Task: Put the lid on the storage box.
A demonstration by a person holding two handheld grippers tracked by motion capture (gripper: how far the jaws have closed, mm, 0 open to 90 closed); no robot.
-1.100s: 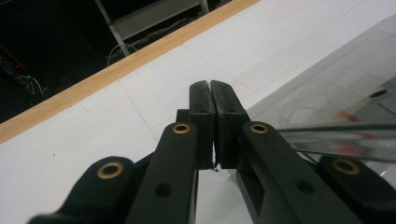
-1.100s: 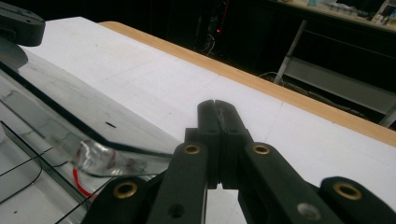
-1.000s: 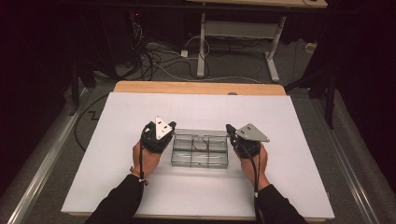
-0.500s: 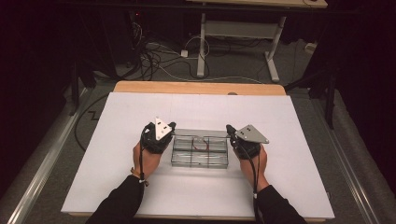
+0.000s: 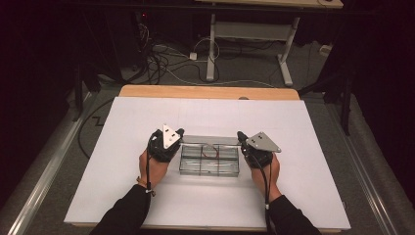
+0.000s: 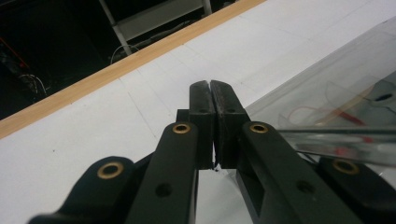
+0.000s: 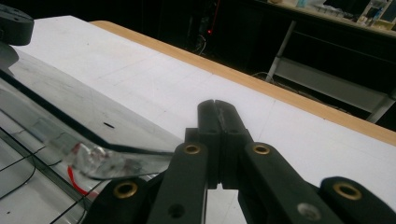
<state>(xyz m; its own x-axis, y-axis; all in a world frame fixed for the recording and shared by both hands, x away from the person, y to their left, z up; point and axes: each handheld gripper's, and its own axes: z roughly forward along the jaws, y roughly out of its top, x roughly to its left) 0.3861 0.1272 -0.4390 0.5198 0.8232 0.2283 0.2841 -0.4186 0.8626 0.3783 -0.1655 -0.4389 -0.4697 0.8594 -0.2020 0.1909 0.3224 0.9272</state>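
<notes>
Grippers flank a clear plastic compartment box [image 5: 209,160] that sits near the middle of the white table top [image 5: 122,127], one at each short end. The left gripper [image 5: 179,135] sits just beside the box's left far corner, and the right gripper [image 5: 241,137] just beside its right far corner, so the box lies between the two.

In the left gripper view, the left gripper's [image 6: 211,88] black jaws stand pressed flat together with nothing between them; they point toward the wooden edge [image 6: 116,65] of the table, and the box [image 6: 336,98] lies to their right, its transparent lid [image 6: 341,135] raised and passing close by the right jaw. In the right gripper view, the right gripper's [image 7: 215,106] jaws are likewise pressed together and empty; the box [image 7: 37,186] lies to their left, with the lid's [image 7: 70,112] corner just beside the left jaw. Whether the lid touches either jaw is hard to tell, since the clear plastic blurs close to the camera.

From above, the lid looks lifted along the box's far side between the two grippers. Inside the box, thin dividers mark compartments, and a small red wire-like item [image 5: 211,154] lies in one near the middle.
</notes>
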